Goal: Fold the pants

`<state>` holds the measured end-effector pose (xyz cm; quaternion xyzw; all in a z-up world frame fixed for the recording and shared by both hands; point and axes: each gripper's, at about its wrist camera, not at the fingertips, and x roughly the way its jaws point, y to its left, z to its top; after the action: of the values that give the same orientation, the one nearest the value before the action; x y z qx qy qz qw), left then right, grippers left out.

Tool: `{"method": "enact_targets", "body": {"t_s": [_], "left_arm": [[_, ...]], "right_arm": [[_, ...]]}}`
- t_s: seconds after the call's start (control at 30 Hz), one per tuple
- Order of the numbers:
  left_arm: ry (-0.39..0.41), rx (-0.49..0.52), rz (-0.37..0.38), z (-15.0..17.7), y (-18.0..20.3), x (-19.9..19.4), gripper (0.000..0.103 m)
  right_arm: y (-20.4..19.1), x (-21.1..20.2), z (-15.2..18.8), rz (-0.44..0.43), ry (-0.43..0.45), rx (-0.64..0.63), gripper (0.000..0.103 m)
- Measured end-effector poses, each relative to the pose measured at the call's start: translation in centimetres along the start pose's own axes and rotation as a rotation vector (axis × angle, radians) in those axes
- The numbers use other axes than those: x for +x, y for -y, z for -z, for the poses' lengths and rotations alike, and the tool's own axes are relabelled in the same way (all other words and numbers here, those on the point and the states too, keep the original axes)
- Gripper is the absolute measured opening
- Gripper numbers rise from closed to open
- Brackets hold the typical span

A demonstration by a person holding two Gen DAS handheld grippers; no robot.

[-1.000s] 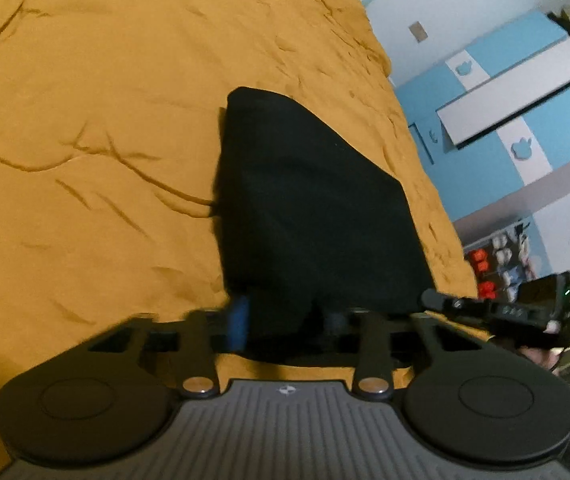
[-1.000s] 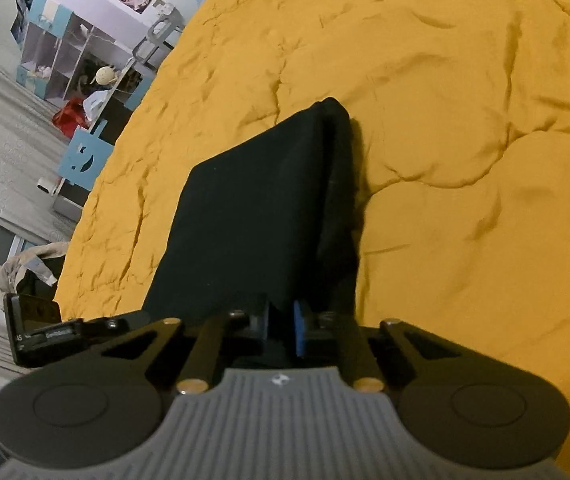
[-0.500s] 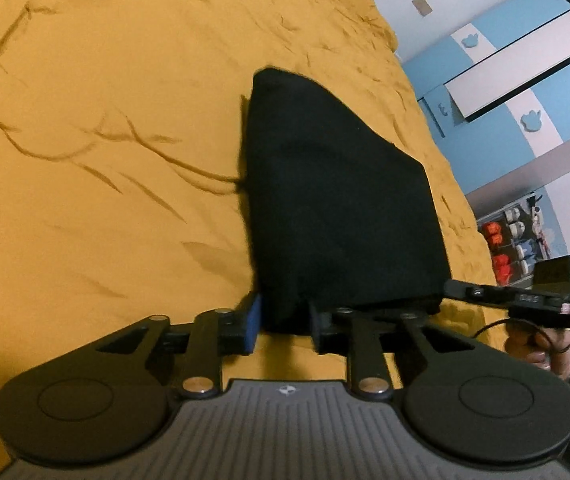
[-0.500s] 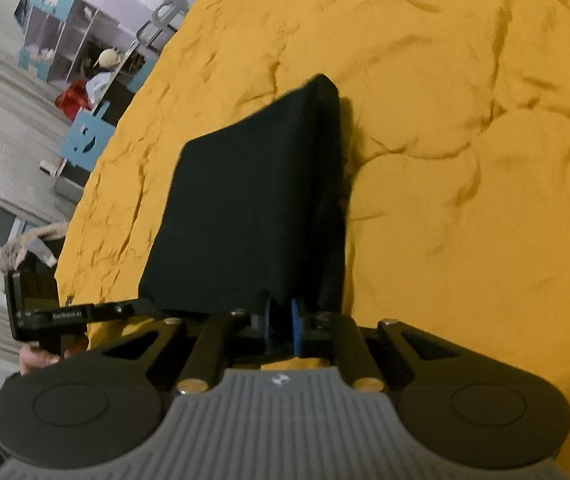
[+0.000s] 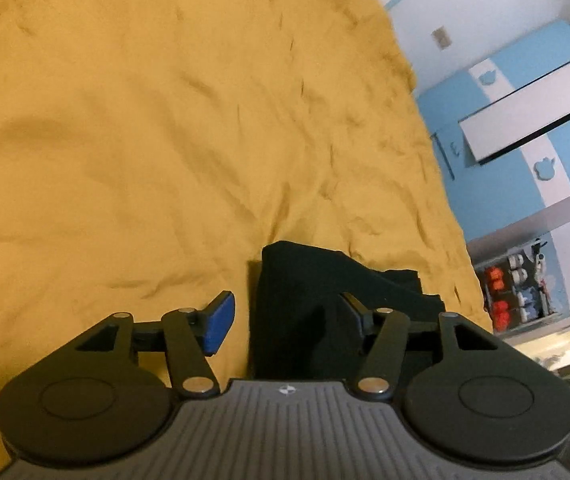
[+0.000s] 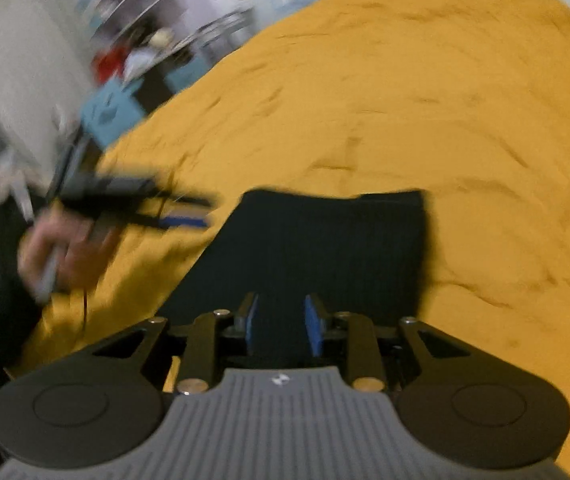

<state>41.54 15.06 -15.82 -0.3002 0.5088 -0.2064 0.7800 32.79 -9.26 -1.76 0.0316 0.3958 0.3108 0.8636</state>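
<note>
Change: half a second ago both claws pinched the near edge of the black pants (image 6: pixel 317 248); now both have let go, and the cloth lies as a short stacked bundle on the yellow bed (image 5: pixel 133 152).
Meaning: this fold looks laid down; probably little is left but tidying.
Left claw (image 5: pixel 285 322): released, jaws wide, its right finger against the pants' left part.
Right claw (image 6: pixel 281 330): released, jaws narrowly apart over the near edge; view blurred.
Left hand (image 6: pixel 65 248): seen left of the pants, blurred.
</note>
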Motion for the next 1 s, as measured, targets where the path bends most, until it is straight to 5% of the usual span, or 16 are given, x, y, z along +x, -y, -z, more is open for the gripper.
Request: {"method": "enact_targets", "body": {"t_s": [0.1, 0.23, 0.33, 0.43, 0.47, 0.5, 0.57, 0.63, 0.73, 0.9, 1.0], "left_arm": [[-0.050, -0.047, 0.024, -0.9, -0.6, 2.1, 0.067], [-0.064, -0.084, 0.071, -1.8, -1.1, 3.4, 0.067], [-0.079, -0.088, 0.090, -2.4, -1.2, 4.3, 0.043], [-0.096, -0.064, 0.061, -2.9, -1.1, 4.8, 0.035], [-0.092, -0.068, 0.064, -3.2, -1.0, 4.7, 0.025], [-0.063, -0.080, 0.076, -3.6, -1.1, 4.5, 0.004], [0.028, -0.136, 0.119, -4.2, -1.7, 3.4, 0.000], [0.137, -0.209, 0.136, -4.9, -2.1, 2.0, 0.000], [0.175, -0.169, 0.096, -5.0, -1.6, 0.4, 0.009], [0.167, -0.038, 0.030, -2.1, -0.3, -2.4, 0.053], [0.149, 0.000, 0.020, 0.4, 0.1, -3.9, 0.065]], "right_arm": [[-6.0, 3.3, 1.6, 0.055, 0.017, -0.269, 0.029], [-8.9, 6.2, 2.6, 0.066, 0.038, -0.412, 0.029], [-8.6, 7.6, 2.5, 0.041, 0.021, -0.381, 0.028], [-8.2, 7.8, 2.4, 0.009, -0.023, -0.339, 0.028], [-8.4, 7.9, 2.4, -0.007, -0.042, -0.319, 0.028], [-8.1, 8.0, 2.4, -0.020, -0.059, -0.298, 0.028], [-7.8, 7.9, 2.6, -0.032, -0.067, -0.269, 0.028], [-7.6, 7.6, 2.6, -0.040, -0.068, -0.248, 0.028], [-7.6, 6.8, 2.5, -0.045, -0.056, -0.237, 0.028], [-5.8, 3.2, 2.5, -0.063, -0.011, -0.143, 0.036], [-3.3, 0.9, 2.1, -0.045, 0.008, -0.048, 0.038]]}}
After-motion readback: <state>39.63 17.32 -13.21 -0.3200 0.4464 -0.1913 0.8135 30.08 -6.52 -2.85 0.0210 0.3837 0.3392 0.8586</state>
